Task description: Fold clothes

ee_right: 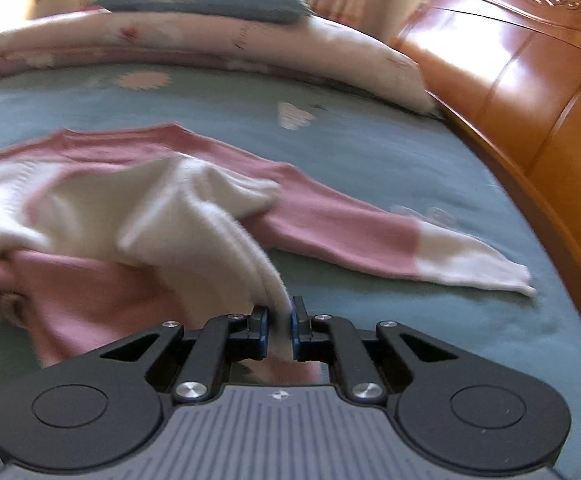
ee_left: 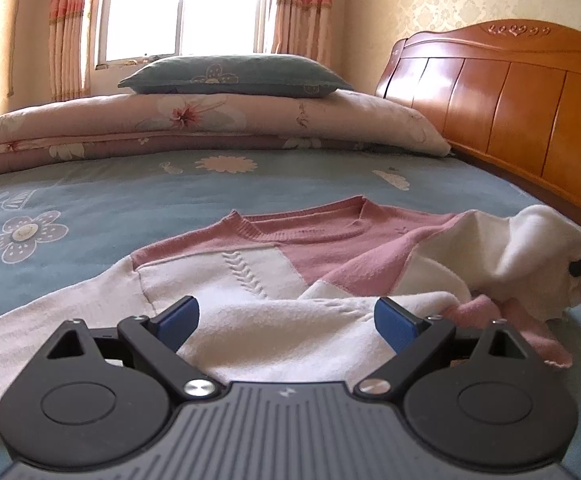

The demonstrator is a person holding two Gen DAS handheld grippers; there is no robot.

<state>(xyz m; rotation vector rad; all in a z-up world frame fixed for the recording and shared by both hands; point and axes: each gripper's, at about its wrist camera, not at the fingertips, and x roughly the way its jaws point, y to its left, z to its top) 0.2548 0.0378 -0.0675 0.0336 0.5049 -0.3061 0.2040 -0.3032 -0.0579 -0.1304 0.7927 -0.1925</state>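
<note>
bare bedsheet (ee_left: pixel 102 196) beyond sweater (ee_left: pixel 250 272), headboard (ee_left: pixel 510 108) walling right, quilt (ee_left: pixel 194 120) behind

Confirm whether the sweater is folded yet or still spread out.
Mostly spread: the sweater lies flat on the bed, one white edge lifted in the right gripper.

- The sweater (ee_left: pixel 274 276) I am handling is soft, fuzzy knit in pink and white, with a ribbed collar.
- My left gripper (ee_left: pixel 286 320) is matt black plastic with blue rubbery-looking pads and shiny metal pivot pins.
- The bedsheet (ee_left: pixel 102 196) is matt printed cloth.
- The headboard (ee_left: pixel 502 108) is glossy varnished wood.
</note>
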